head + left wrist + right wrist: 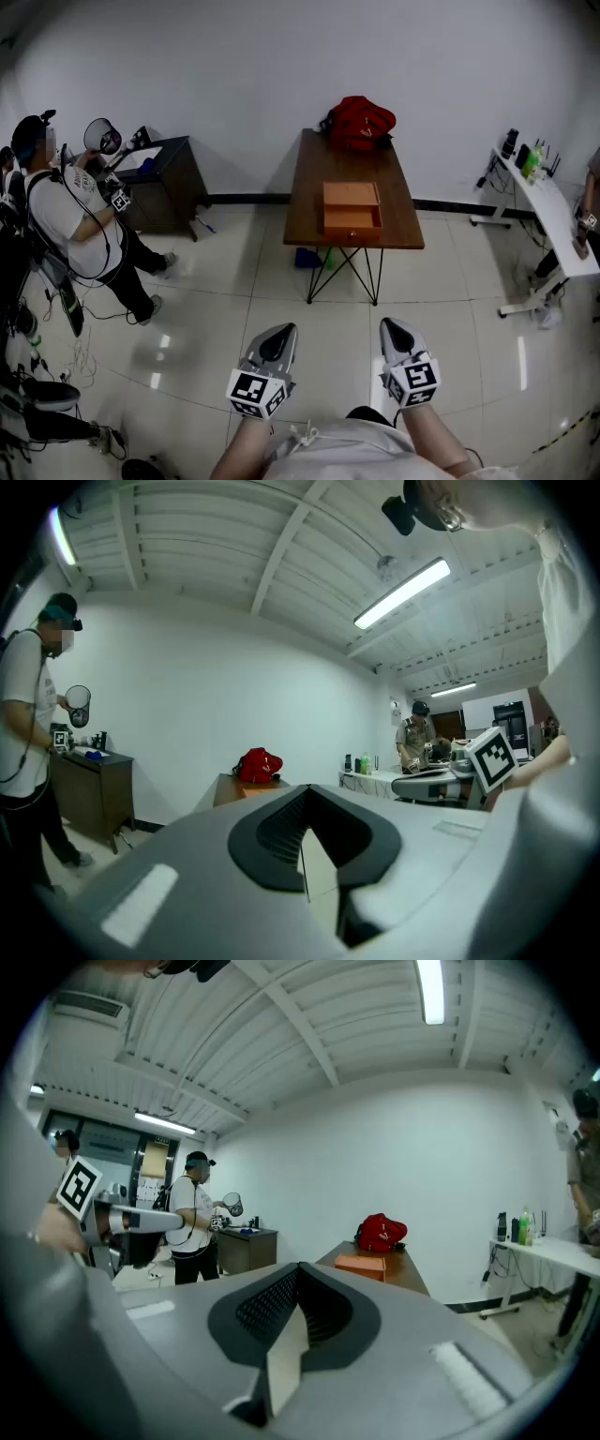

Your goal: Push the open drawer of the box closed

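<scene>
Approach step: the orange box (352, 195), its drawer (352, 223) drawn out toward us, sits on the bench (307, 183) well ahead; left gripper (278, 339) and right gripper (397, 334) carry nothing, fingers (267, 836) pressed together; next, we judge, we close in and press the drawer front.

Two grey two-jaw tools with black-and-white marker cubes: one left tool (277, 339), one right tool (397, 336). One brown wooden table (309, 202) on black wire legs. One orange box (351, 192), with one drawer (352, 225). One red backpack (361, 122). One dark low cabinet (173, 183). One long white table (553, 220) at right. Two people standing by: one person in a white shirt (70, 220) at left, one person at the right edge (591, 192), partly cut off. Small bottles (530, 161) on the white table, too small to count.
</scene>
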Demonstrator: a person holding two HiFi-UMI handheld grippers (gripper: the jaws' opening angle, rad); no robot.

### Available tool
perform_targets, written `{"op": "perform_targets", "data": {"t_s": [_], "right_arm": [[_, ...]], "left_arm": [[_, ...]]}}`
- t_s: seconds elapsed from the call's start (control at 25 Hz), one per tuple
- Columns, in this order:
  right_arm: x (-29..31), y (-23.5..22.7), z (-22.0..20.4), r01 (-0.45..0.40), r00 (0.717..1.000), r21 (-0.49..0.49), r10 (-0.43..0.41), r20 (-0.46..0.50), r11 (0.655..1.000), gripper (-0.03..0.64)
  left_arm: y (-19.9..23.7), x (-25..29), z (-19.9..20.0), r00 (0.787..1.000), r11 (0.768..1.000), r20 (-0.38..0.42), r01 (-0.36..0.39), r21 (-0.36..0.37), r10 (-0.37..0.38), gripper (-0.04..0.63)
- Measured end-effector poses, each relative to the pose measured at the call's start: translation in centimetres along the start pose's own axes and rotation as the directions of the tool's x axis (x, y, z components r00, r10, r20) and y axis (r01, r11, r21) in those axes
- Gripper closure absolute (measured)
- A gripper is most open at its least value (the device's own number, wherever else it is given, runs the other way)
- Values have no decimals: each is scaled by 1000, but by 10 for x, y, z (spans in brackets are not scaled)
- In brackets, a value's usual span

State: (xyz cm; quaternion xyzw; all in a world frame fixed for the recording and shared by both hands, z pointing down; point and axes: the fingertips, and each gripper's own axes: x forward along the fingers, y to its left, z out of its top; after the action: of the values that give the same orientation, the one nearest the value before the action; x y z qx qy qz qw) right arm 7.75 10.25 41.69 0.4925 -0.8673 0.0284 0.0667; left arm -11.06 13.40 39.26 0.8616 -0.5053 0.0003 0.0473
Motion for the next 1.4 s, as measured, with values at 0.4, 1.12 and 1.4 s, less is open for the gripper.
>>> {"op": "perform_targets", "data": {"t_s": [0.4,1.12,1.4], "right_arm": [[26,16,2,-8,1000,-47,8,-2,999,611],[203,-138,-37,22,993,38,-18,-119,999,611],[281,-200,-64,31,978,70,-16,-208,997,611]], "left_arm": [[26,7,20,998,999,53,18,35,-19,589],[90,220,-24,995,997,-70,76,0,-76,589],[121,316,-61,981,995,-169,90,-38,-96,589]]}}
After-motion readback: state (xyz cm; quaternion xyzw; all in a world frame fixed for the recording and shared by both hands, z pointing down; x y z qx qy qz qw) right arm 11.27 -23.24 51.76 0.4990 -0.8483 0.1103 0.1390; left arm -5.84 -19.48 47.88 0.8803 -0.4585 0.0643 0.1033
